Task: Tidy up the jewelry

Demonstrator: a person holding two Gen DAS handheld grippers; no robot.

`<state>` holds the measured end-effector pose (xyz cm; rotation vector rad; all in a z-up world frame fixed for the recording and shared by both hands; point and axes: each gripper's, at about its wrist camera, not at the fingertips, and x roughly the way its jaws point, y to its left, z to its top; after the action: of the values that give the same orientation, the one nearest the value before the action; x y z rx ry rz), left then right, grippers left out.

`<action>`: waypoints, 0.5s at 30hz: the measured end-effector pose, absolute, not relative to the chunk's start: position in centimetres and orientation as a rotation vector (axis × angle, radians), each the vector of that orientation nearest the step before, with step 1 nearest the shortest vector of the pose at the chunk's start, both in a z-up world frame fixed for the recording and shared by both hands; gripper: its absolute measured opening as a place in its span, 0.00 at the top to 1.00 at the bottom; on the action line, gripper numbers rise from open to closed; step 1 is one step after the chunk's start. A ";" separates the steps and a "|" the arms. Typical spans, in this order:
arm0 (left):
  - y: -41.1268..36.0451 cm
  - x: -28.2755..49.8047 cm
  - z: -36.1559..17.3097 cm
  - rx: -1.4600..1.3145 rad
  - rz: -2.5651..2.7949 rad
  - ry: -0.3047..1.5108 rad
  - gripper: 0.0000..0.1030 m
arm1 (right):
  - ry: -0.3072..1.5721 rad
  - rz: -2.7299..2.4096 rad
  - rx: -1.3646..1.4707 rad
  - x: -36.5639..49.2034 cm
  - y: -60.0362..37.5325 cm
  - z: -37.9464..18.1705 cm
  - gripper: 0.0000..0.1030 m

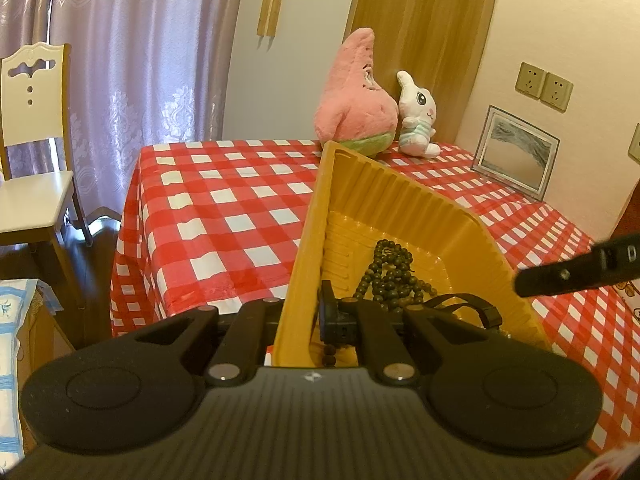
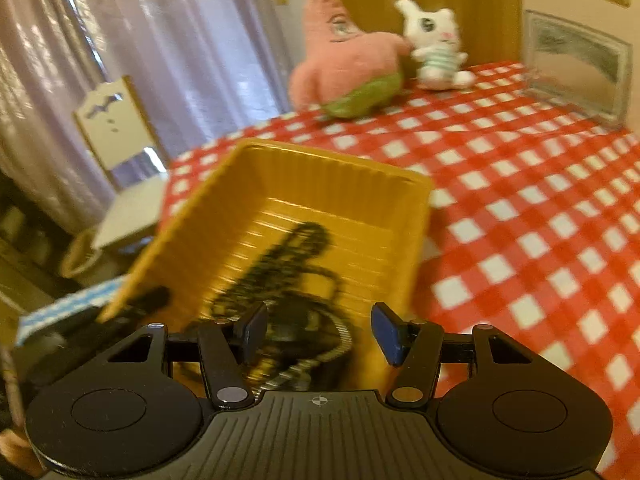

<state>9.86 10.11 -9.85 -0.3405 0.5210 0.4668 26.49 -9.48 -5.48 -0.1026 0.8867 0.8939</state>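
A yellow ribbed plastic tray [image 1: 404, 204] is tilted up off the red-checked table. My left gripper [image 1: 304, 320] is shut on the tray's near left wall. A dark wooden bead necklace [image 1: 390, 278] and a black strap [image 1: 468, 308] lie in the tray. In the right wrist view the tray [image 2: 280, 168] sits just ahead, with the blurred beads [image 2: 288, 264] and a metal chain [image 2: 320, 360] inside. My right gripper [image 2: 318, 334] is open over the tray's near end, holding nothing. Its finger also shows in the left wrist view [image 1: 576, 276], at the right.
A pink star plush [image 1: 356, 96] and a white bunny plush [image 1: 418, 116] stand at the table's far edge. A framed picture [image 1: 516, 148] leans on the right wall. A white chair [image 1: 32, 140] stands left of the table [image 1: 224, 200].
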 end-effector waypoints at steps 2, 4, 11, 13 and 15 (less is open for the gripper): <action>10.3 9.9 -10.1 -0.344 0.469 0.527 0.93 | 0.894 0.860 -0.117 26.7 -10.2 -6.0 0.44; 10.5 9.9 -10.3 -0.347 0.471 0.531 0.93 | 0.911 0.826 -0.124 26.9 -10.8 -6.5 0.44; 11.0 10.0 -11.1 -0.347 0.465 0.547 0.92 | 0.957 0.774 -0.093 27.4 -12.5 -7.5 0.44; 11.2 10.0 -11.4 -0.353 0.463 0.552 0.92 | 0.962 0.769 -0.093 27.2 -12.6 -7.6 0.44; 11.4 10.0 -11.8 -0.357 0.462 0.561 0.92 | 0.964 0.766 -0.088 27.0 -12.7 -7.6 0.44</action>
<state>9.97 11.39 -11.80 -0.3571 0.5613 0.4622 27.05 -12.72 -7.58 -0.0879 0.9644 0.7658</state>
